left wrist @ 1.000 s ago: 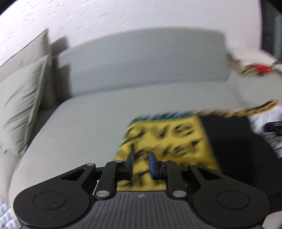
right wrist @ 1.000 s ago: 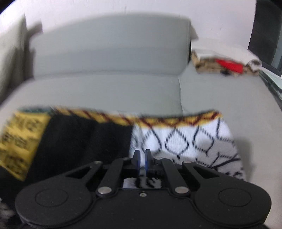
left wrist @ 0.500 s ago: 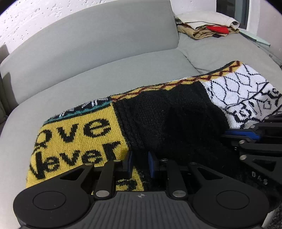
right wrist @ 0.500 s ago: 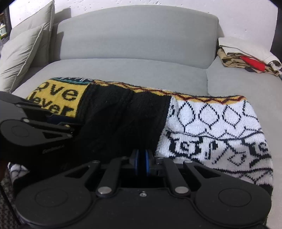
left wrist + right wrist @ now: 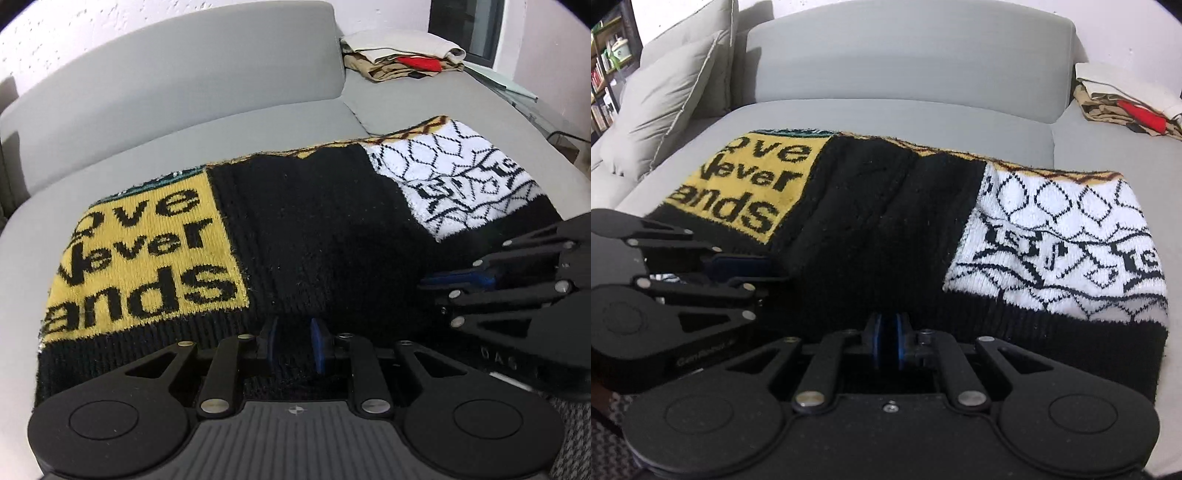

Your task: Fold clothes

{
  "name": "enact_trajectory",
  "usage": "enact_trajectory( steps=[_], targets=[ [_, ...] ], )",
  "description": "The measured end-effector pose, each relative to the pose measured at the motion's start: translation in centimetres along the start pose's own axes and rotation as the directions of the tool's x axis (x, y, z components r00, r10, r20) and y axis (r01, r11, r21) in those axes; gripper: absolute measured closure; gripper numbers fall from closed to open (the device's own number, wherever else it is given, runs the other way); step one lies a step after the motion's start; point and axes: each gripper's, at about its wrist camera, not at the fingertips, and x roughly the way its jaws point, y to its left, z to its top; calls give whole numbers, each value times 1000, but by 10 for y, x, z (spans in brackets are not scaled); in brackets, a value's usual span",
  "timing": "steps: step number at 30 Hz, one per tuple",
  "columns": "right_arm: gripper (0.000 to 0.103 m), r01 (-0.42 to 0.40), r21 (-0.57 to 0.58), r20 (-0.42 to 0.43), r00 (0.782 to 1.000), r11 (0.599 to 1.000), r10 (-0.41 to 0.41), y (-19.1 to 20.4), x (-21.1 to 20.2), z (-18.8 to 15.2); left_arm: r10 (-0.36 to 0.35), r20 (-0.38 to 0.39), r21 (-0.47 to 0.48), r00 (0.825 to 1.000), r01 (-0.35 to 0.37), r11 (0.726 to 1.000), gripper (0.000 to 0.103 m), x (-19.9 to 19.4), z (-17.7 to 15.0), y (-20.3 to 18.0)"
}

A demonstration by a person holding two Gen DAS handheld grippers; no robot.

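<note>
A knitted sweater [image 5: 314, 229] lies spread across the grey sofa seat [image 5: 147, 155], with a yellow lettered panel on the left, black in the middle and a white diamond-patterned panel on the right. My left gripper [image 5: 295, 343] is shut on the black hem at the near edge, and knit fills the narrow gap between its blue pads. My right gripper [image 5: 886, 345] is shut on the same hem further right, its pads almost together. From each wrist view the other gripper shows side-on: the right gripper [image 5: 443, 282] and the left gripper [image 5: 746, 269]. The sweater [image 5: 886, 221] lies partly folded.
A pile of folded clothes [image 5: 402, 62] with a red item sits on the far right seat, also visible as the clothes pile [image 5: 1126, 107]. Two grey cushions [image 5: 665, 103] lean at the sofa's left end. A bookshelf [image 5: 605, 74] stands beyond them.
Both grippers have come down and forward with the sweater's hem. More of the sweater now lies flat on the seat, and the yellow panel's lettering shows in full.
</note>
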Motion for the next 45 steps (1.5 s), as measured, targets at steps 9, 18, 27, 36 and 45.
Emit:
enact_trajectory(
  steps=[9, 18, 27, 36, 45],
  targets=[
    [82, 19, 159, 213, 976, 987, -53, -42, -67, 23, 107, 204, -41, 973, -101, 994, 75, -48, 20, 40],
    [82, 208, 376, 303, 893, 903, -332, -116, -16, 48, 287, 184, -260, 940, -235, 937, 76, 14, 49, 132],
    [86, 326, 321, 133, 914, 889, -383, -153, 59, 46, 287, 93, -271, 954, -253, 929, 72, 59, 34, 149],
    [86, 282, 352, 85, 940, 892, -331, -151, 28, 63, 300, 25, -211, 954, -288, 934, 74, 33, 58, 135],
    [68, 175, 322, 84, 974, 931, -212, -109, -85, 12, 346, -31, -139, 938, -347, 928, 74, -46, -5, 75]
  ],
)
